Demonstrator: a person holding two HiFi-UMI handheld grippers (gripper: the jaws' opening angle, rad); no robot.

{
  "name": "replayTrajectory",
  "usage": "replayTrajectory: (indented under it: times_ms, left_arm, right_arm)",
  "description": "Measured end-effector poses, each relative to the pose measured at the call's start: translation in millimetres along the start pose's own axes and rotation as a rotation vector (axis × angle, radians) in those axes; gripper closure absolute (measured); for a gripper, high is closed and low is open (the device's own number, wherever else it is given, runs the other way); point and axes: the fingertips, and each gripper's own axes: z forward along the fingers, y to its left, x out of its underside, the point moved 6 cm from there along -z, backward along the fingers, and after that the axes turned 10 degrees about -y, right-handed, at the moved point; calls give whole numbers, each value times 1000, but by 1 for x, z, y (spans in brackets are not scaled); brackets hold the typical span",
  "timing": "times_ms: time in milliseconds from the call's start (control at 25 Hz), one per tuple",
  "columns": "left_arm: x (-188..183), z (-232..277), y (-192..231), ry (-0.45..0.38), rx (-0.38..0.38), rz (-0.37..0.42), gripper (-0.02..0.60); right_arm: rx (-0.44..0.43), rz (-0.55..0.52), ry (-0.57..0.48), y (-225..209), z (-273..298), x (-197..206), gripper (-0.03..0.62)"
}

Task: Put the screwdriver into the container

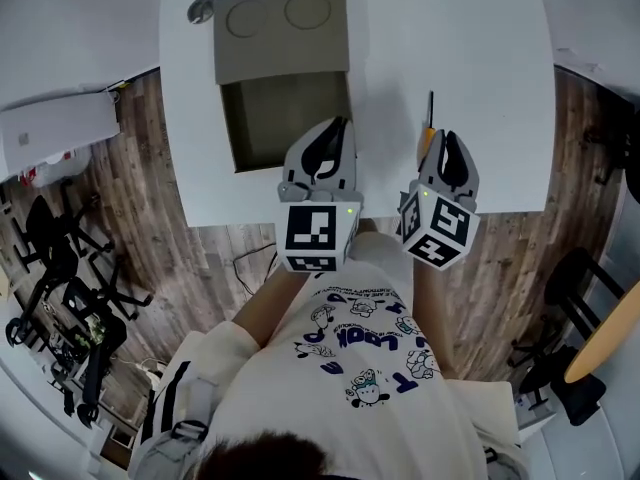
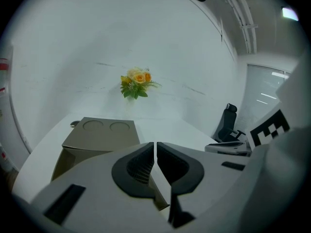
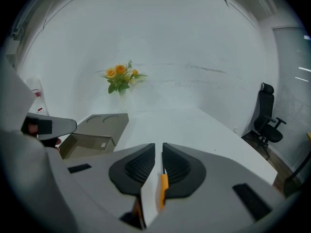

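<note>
The screwdriver (image 1: 427, 140), with an orange handle and a thin black shaft, lies on the white table (image 1: 480, 68) just under the tips of my right gripper (image 1: 447, 140). In the right gripper view its orange handle (image 3: 164, 191) shows through the narrow slit below the jaws of the right gripper (image 3: 159, 149), which is shut and holds nothing. The container is an open brown cardboard box (image 1: 285, 118) with its lid (image 1: 282, 30) folded back. My left gripper (image 1: 339, 128) hovers at the box's near right corner, shut and empty (image 2: 155, 147). The box (image 2: 99, 135) sits ahead of it to the left.
A small vase of yellow flowers (image 2: 136, 84) stands at the table's far side. A round grey object (image 1: 200, 10) lies beside the lid. The table's near edge runs just below both grippers. Black office chairs (image 3: 267, 120) stand on the wooden floor around it.
</note>
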Motion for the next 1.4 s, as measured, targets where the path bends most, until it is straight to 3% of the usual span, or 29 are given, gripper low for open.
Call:
replayTrajectory:
  times_ms: [280,400,1400]
  left_arm:
    - [11,7,0,42,13,-3,552]
    - [17,9,-1,55,13,-4,552]
    - [39,14,16,113,-7,-27,552]
  right_arm:
    - [0,-12,81,-9,9,20,543]
    - [-3,-16,122,-13,13,31,485]
    - [-9,-53,332,-16,38,82,471]
